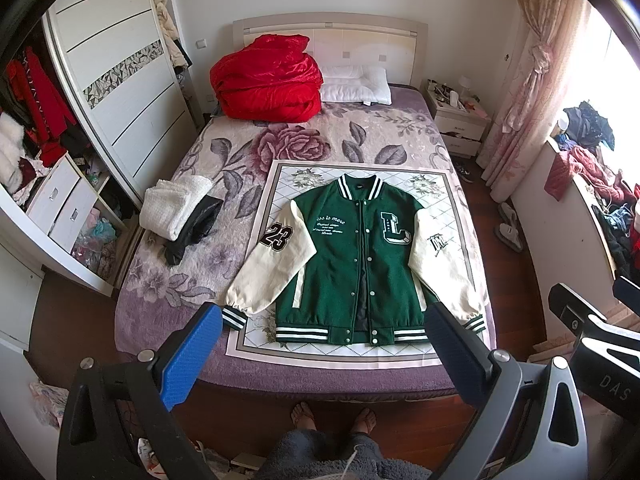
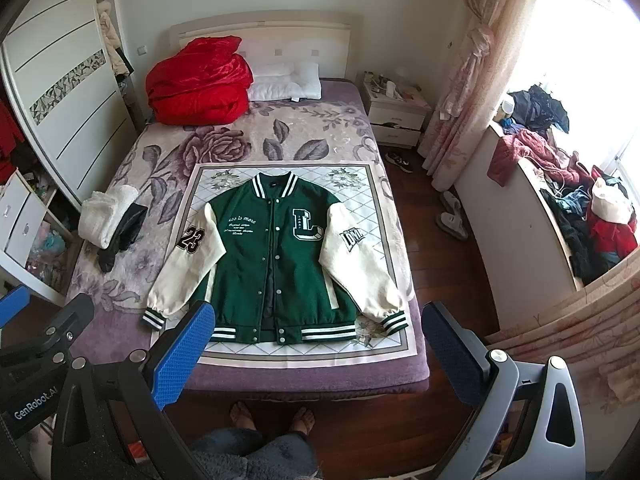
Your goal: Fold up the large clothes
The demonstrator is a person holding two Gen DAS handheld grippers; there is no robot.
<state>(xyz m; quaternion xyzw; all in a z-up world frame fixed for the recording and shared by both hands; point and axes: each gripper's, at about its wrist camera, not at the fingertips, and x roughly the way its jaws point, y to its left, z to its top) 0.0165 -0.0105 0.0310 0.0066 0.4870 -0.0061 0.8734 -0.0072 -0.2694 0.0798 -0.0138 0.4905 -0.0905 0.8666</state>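
The green varsity jacket [image 1: 356,256] lies face up and spread flat on a square patterned cloth [image 1: 452,184] on the bed [image 1: 320,376], collar toward the headboard and striped hem toward the foot of the bed, so its long axis runs straight away from the person standing at the bed's foot. Its cream sleeves angle outward and down from the shoulders; the sleeve with the "23" patch [image 1: 272,264] spills off the cloth's edge onto the floral blanket [image 1: 248,144], and the other sleeve [image 1: 444,256] ends with its striped cuff near the cloth's opposite corner. Both tools hover above and short of the hem, touching nothing. The left gripper [image 1: 326,354] has its jaws spread wide and empty, framing the hem, and sits more toward the "23" sleeve; the right gripper [image 2: 320,354] is likewise wide and empty, shifted toward the other sleeve. Folding appears not to have begun, and each sleeve cuff looks the natural first reach for the gripper on its own side. Beyond the jacket, toward the wardrobe, rest a folded white garment [image 1: 176,206] and a dark one [image 1: 196,232] touching it; past the collar sit a red quilt [image 1: 268,80] and a white pillow [image 1: 356,84].
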